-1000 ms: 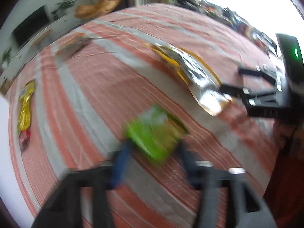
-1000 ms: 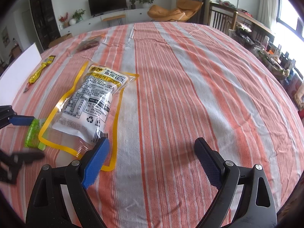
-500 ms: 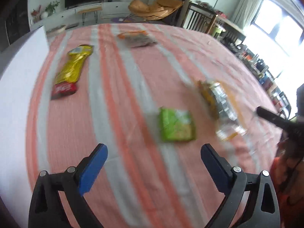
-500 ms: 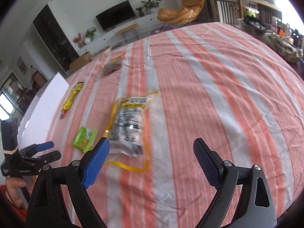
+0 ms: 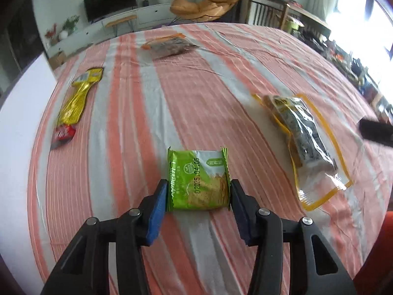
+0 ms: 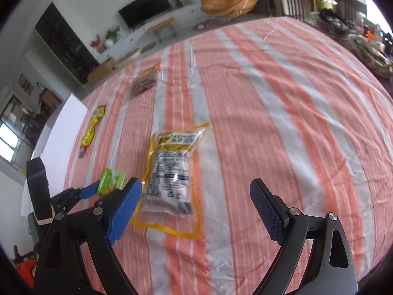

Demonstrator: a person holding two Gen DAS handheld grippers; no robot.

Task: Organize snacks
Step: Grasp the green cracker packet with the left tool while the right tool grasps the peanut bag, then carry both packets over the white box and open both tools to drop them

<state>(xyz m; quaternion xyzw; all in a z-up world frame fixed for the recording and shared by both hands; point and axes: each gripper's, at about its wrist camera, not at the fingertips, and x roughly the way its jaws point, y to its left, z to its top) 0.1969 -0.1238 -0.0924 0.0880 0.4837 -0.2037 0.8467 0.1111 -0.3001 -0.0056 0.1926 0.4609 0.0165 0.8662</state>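
A small green cracker packet (image 5: 199, 180) lies on the striped cloth between the blue pads of my left gripper (image 5: 198, 196), which is shut on its two sides. The packet also shows in the right wrist view (image 6: 111, 180). My right gripper (image 6: 195, 205) is open and empty above the cloth, just right of a clear peanut bag with a yellow border (image 6: 173, 172), which also shows in the left wrist view (image 5: 304, 142). A long yellow snack packet (image 5: 76, 103) and a clear bag of dark snacks (image 5: 169, 46) lie farther back.
The table carries an orange and grey striped cloth (image 5: 196, 93). A white board (image 5: 17, 127) stands along the left edge. Chairs, a TV unit and cluttered shelves stand beyond the table.
My left gripper has moved down to the green packet and closed on its sides. The right gripper has lifted back a little from the peanut bag and stays open.
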